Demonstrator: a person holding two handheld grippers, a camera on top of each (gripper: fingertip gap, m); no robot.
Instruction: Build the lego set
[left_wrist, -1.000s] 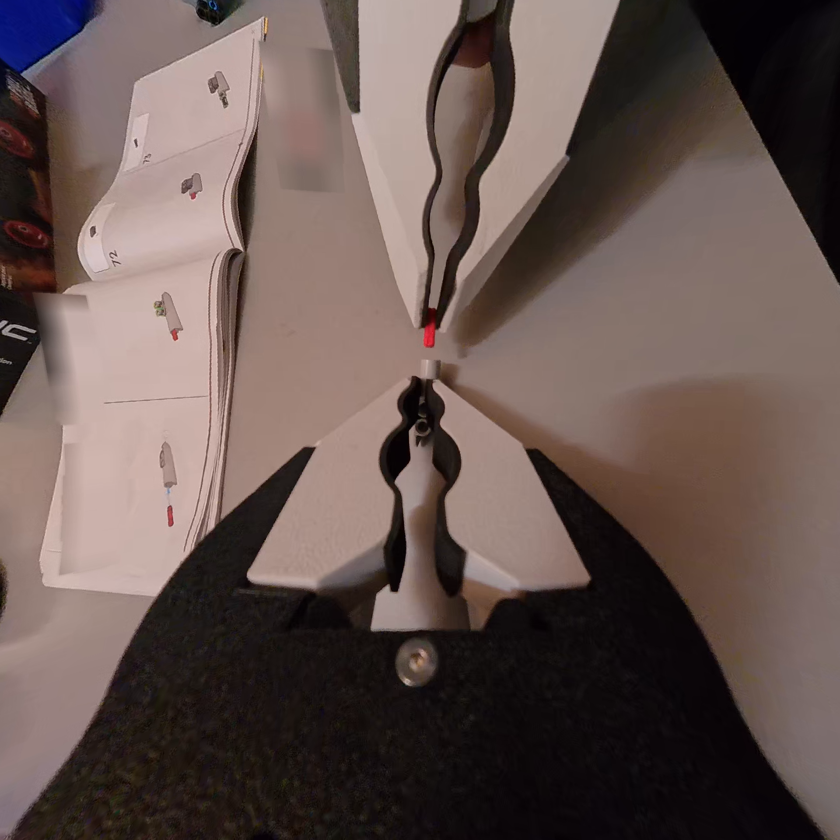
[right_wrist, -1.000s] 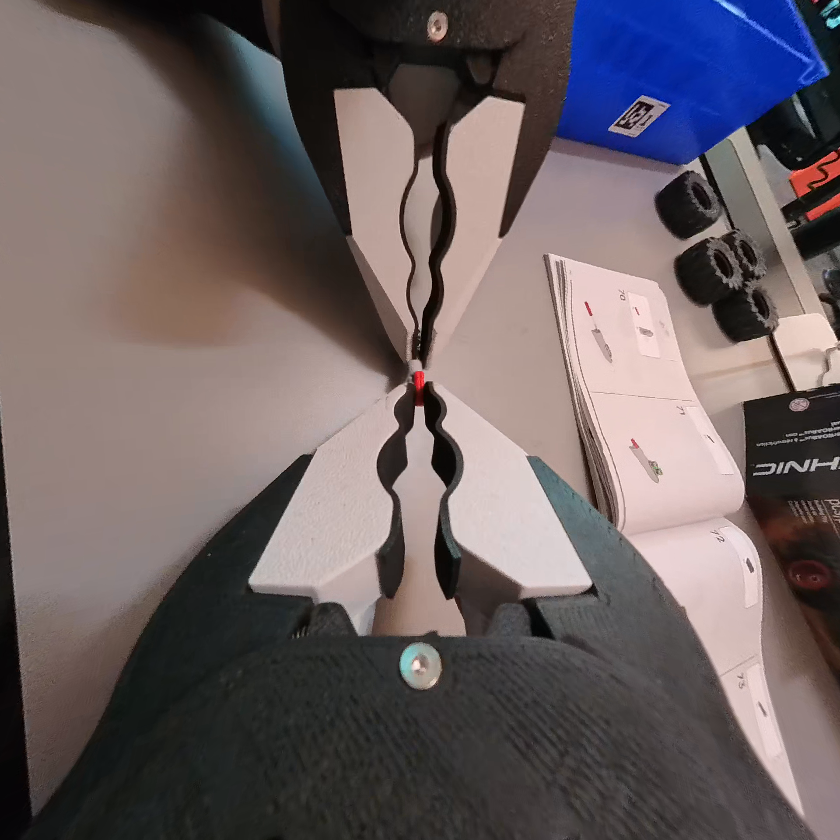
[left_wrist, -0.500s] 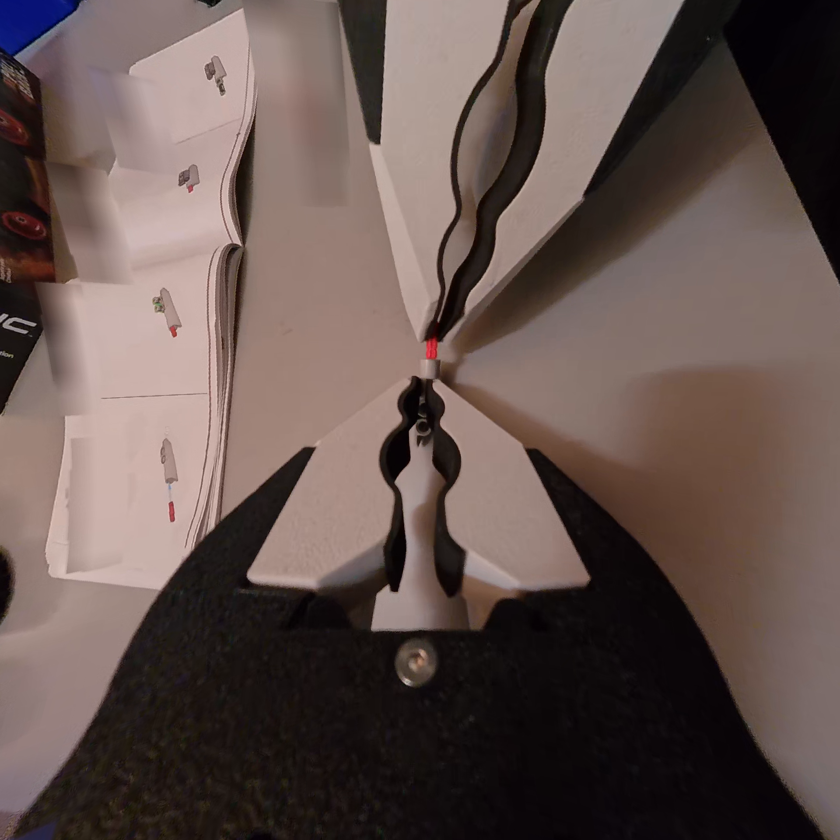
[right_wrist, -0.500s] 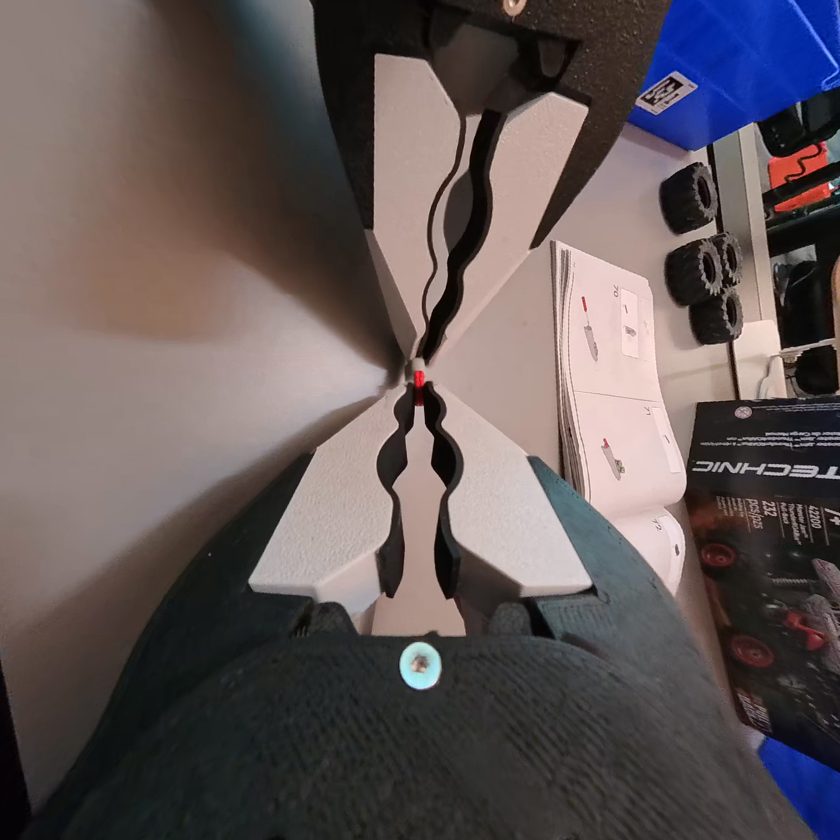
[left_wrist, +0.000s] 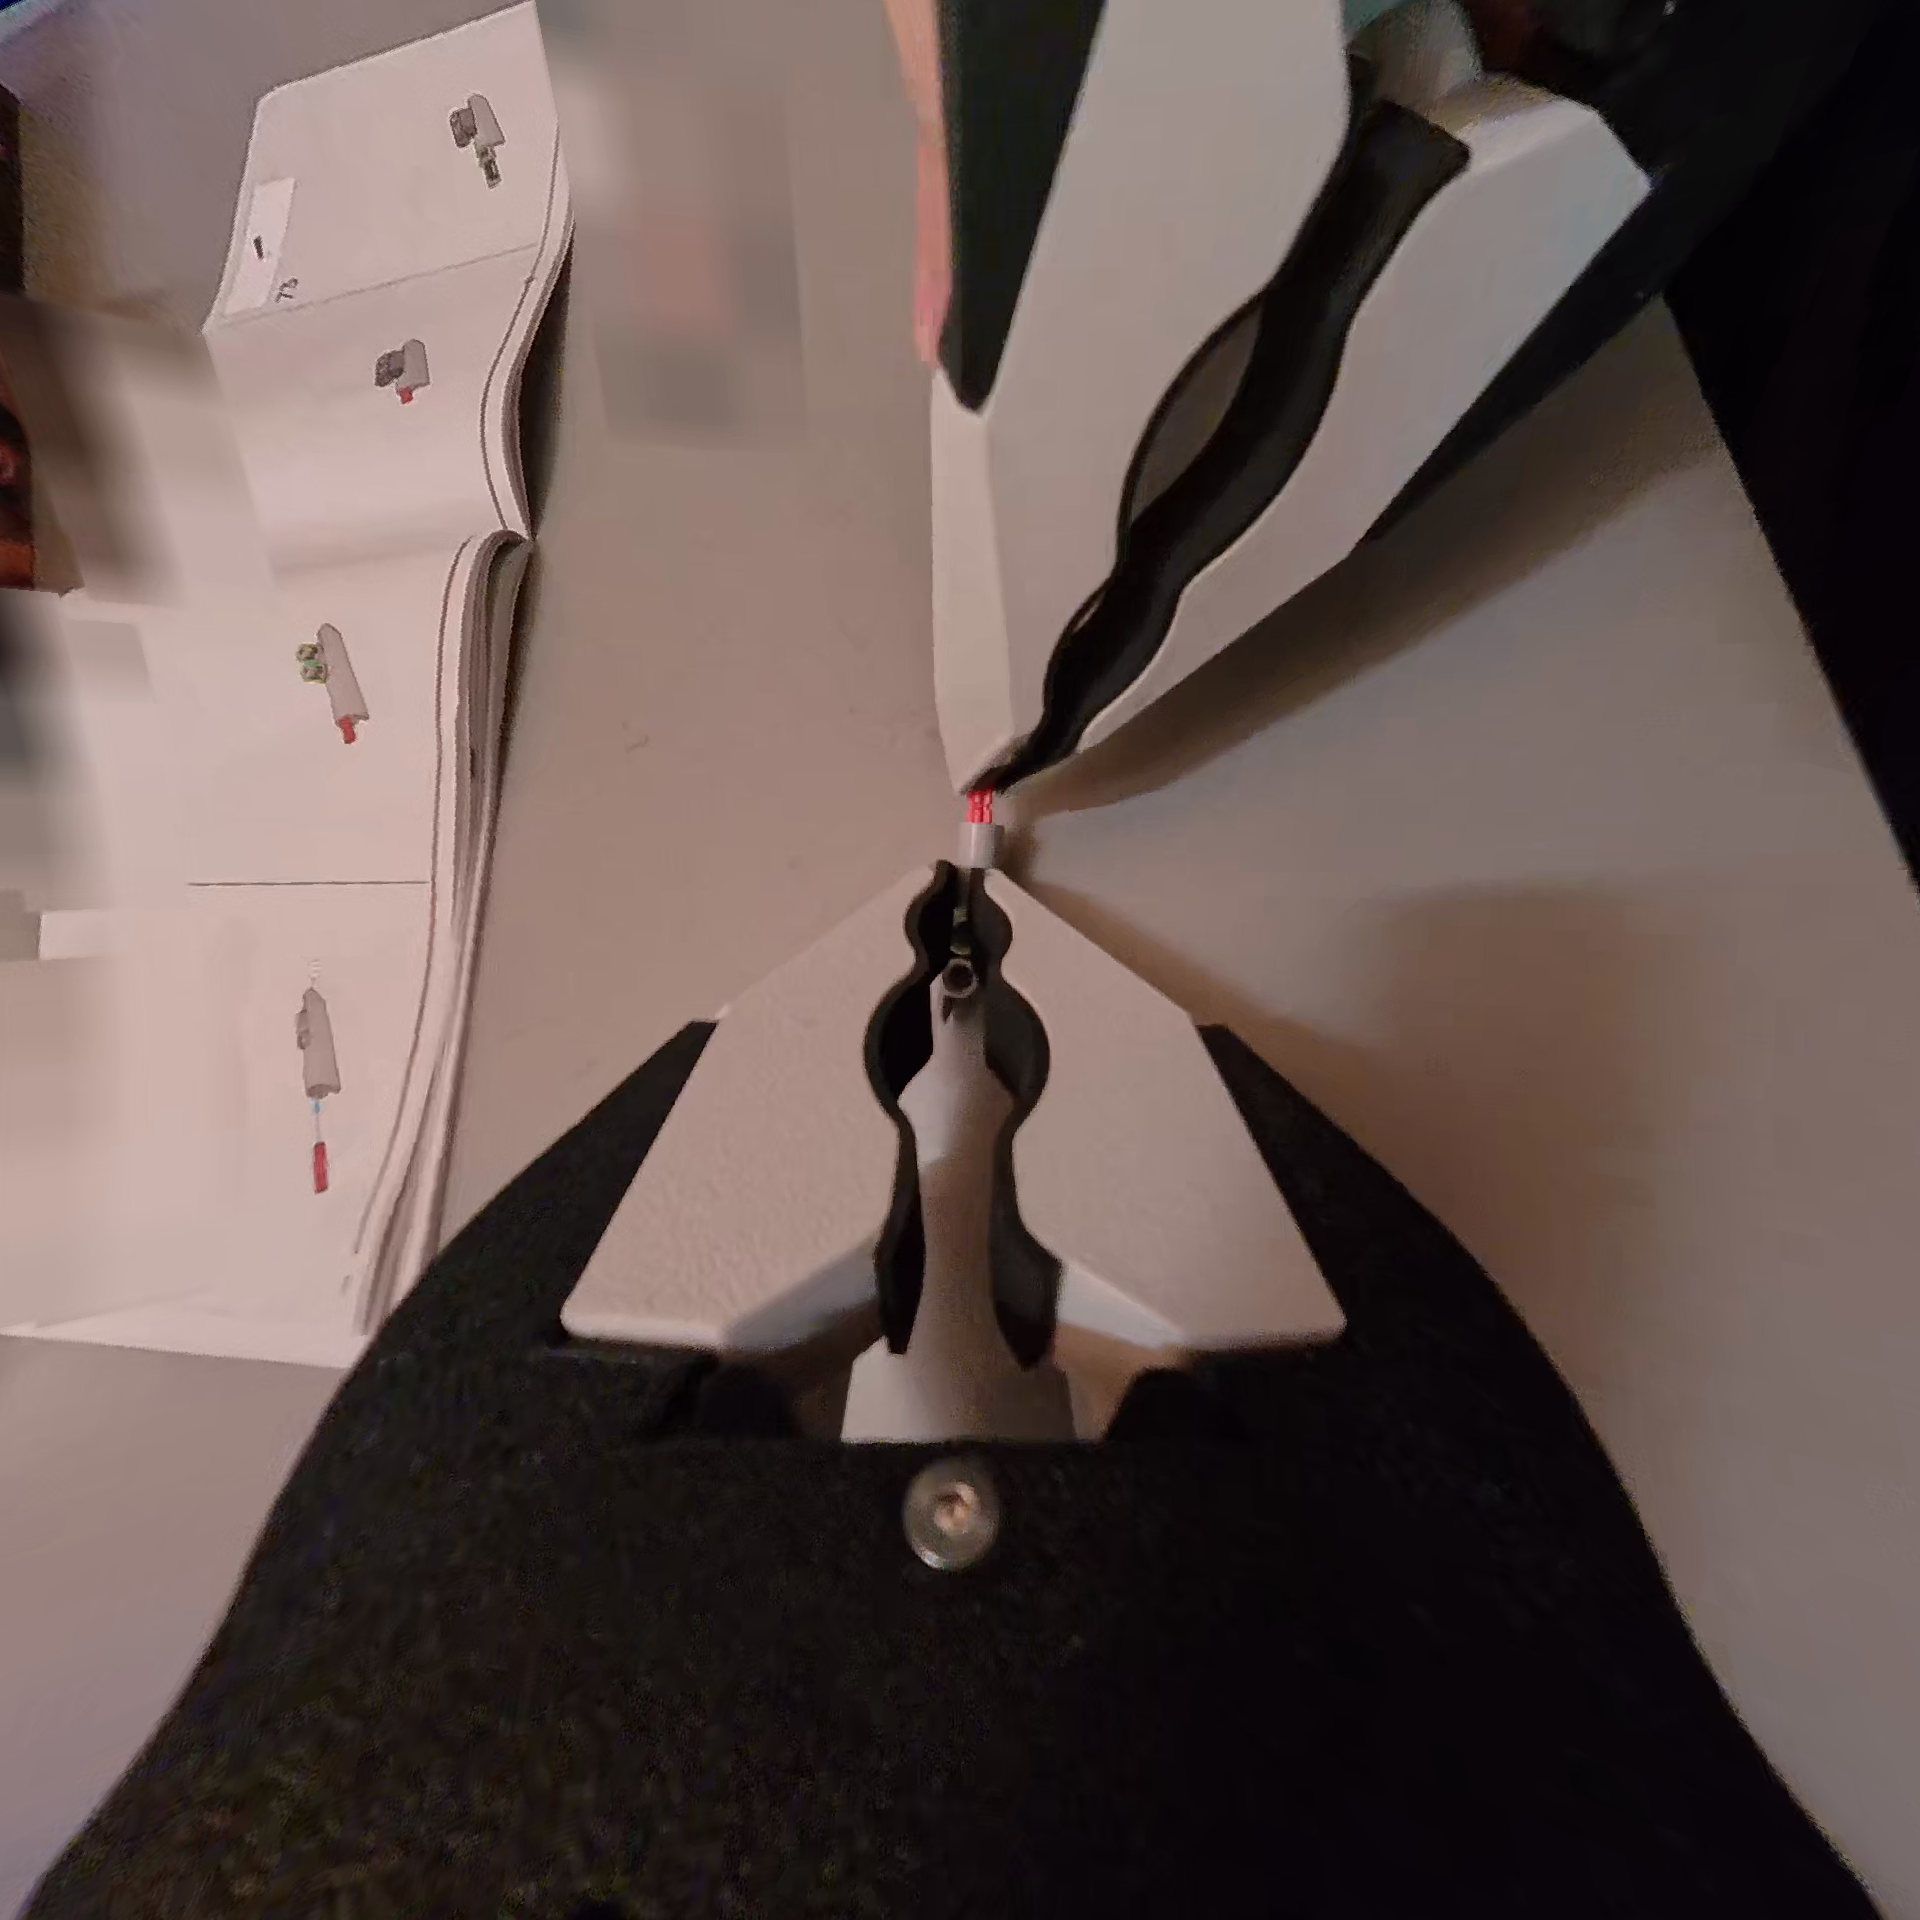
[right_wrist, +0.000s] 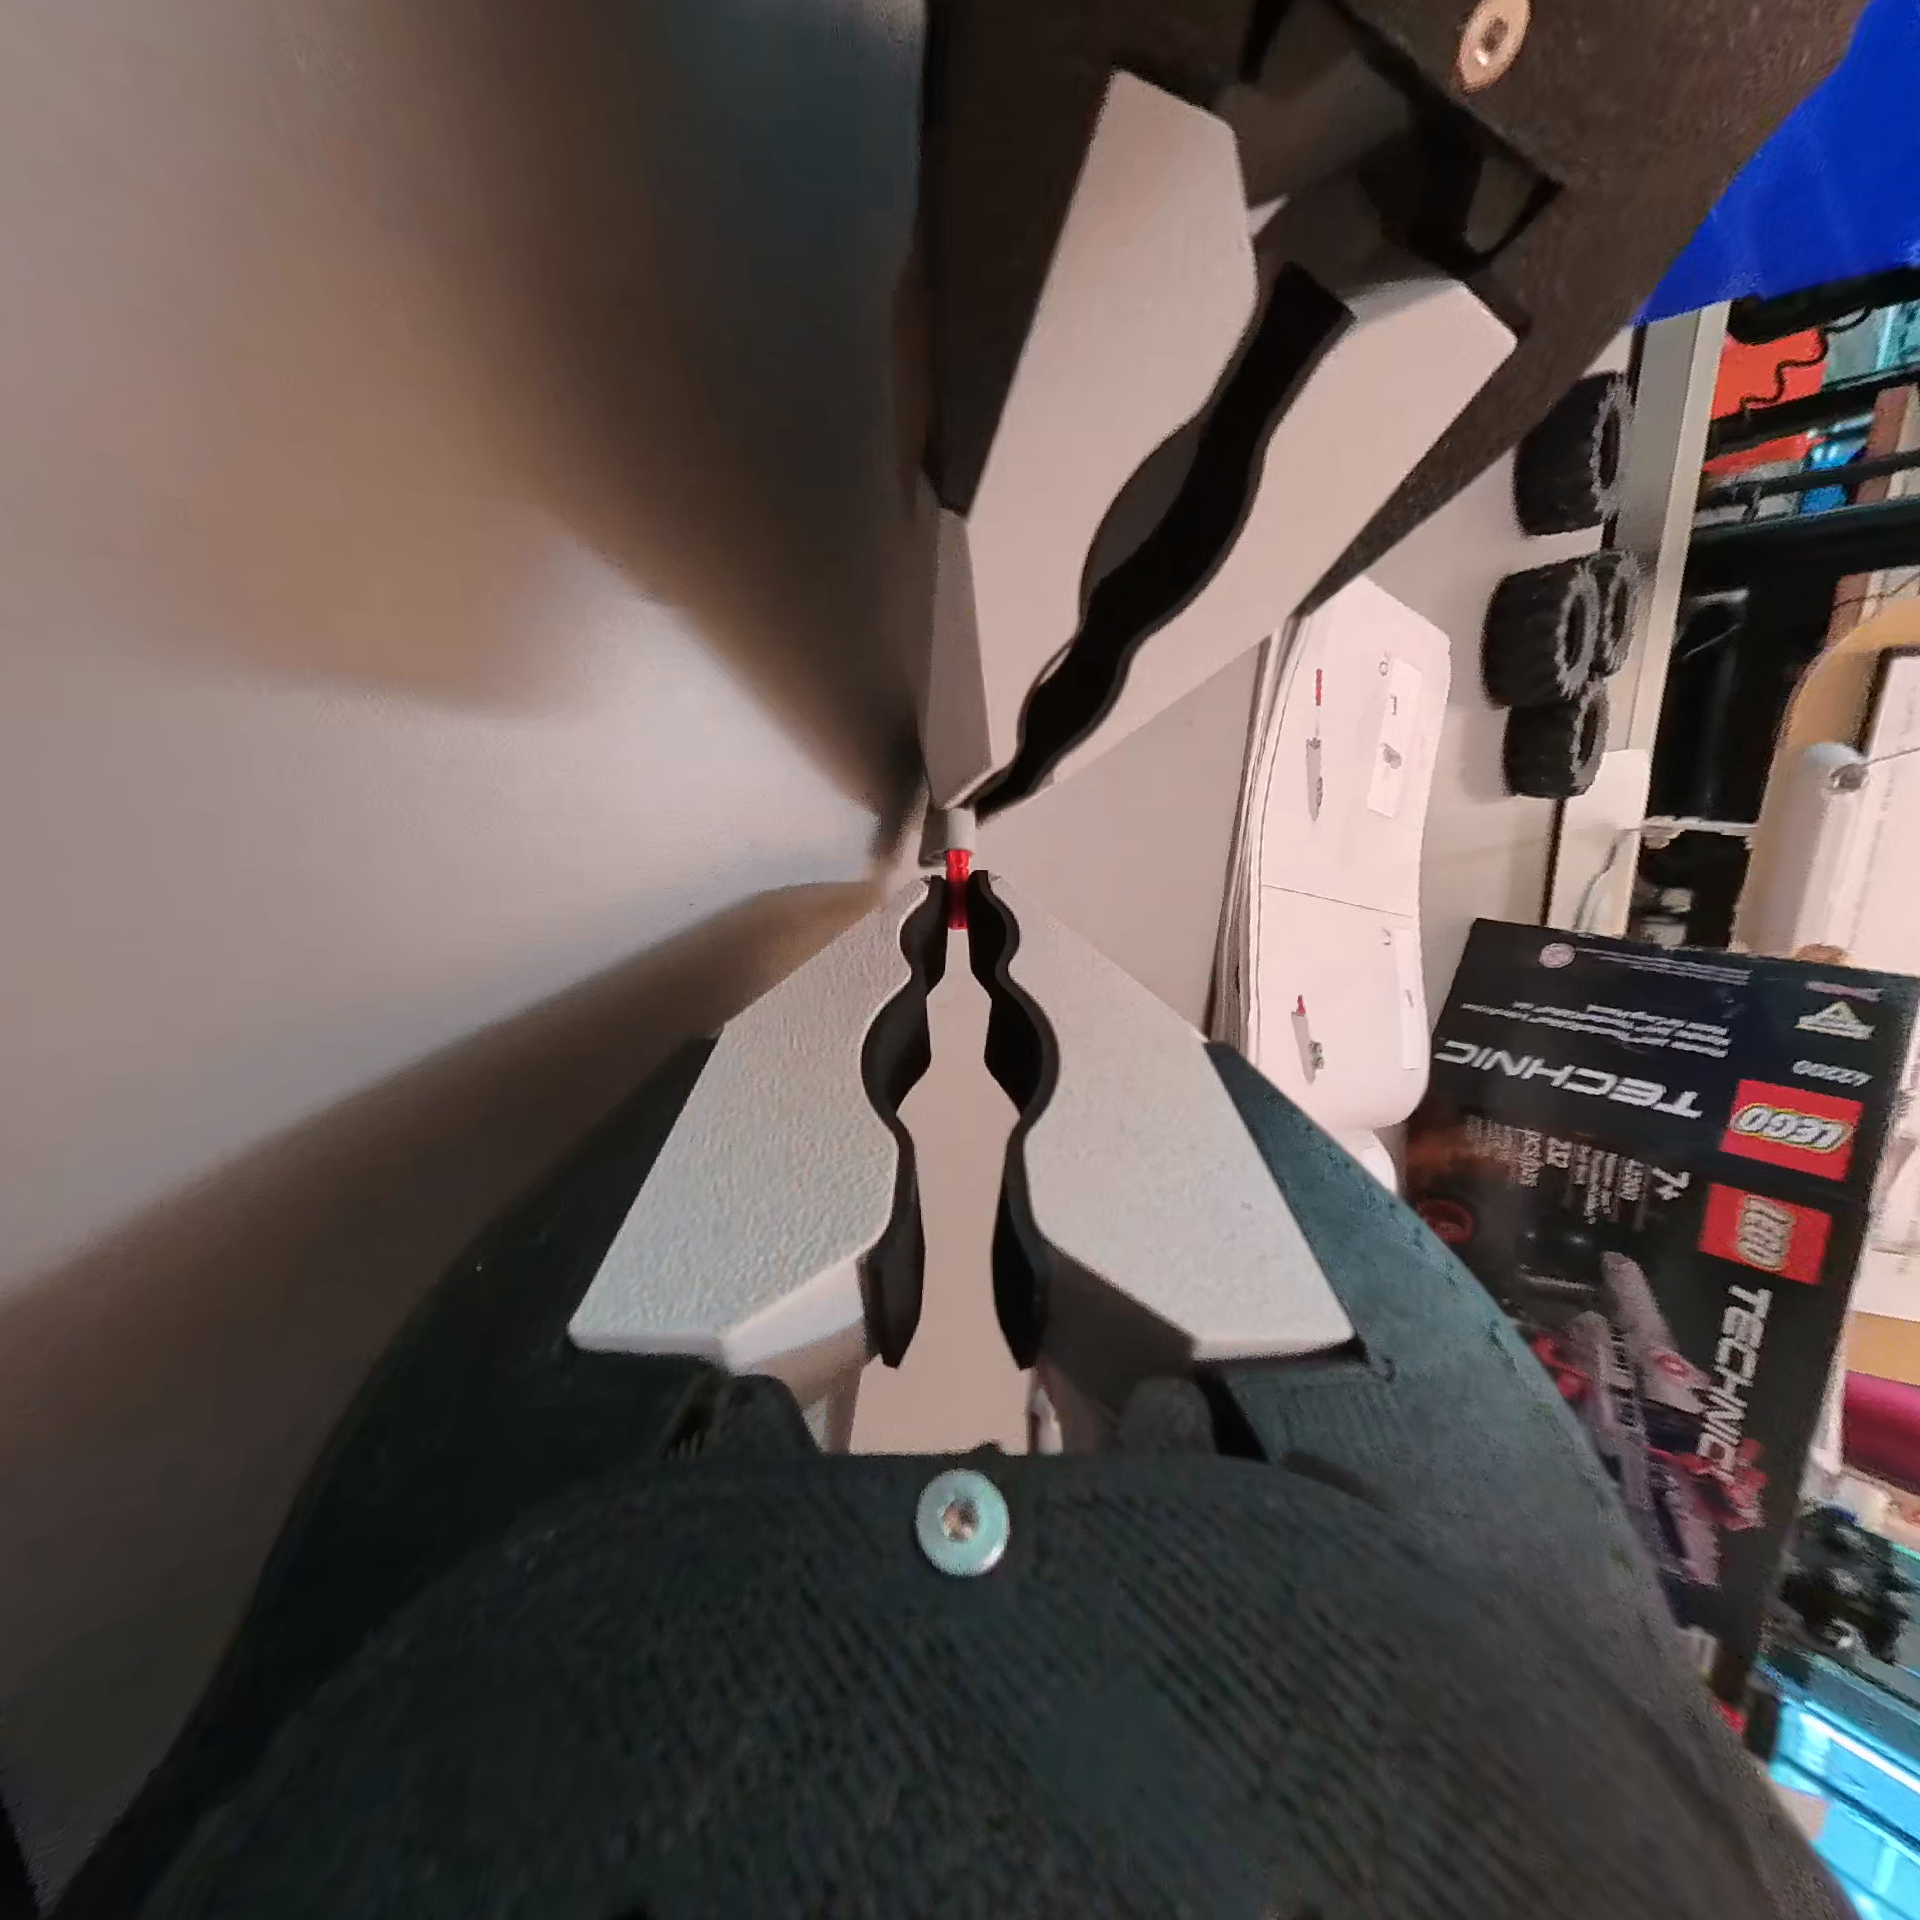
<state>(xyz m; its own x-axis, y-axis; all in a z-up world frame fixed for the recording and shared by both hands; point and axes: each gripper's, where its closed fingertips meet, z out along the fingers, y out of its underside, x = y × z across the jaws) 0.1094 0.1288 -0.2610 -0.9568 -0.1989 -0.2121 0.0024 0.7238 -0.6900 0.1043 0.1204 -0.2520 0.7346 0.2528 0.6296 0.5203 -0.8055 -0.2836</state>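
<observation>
Left gripper (left_wrist: 971, 883) is clamped on the grey piece (left_wrist: 980, 844), right gripper (right_wrist: 958, 883) pinches the red pin (right_wrist: 958, 902), tip to tip, pin partly in. I'd push straight along the axis, no twisting, or it'll jam.

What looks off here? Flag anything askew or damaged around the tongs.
Nothing damaged or spilled. The right tongs pinch a red pin, the left tongs a grey piece, and the two tongs meet at an angle rather than nose to nose. The pin's tip sits at the grey piece's end; whether it is skewed is too small to tell.
</observation>
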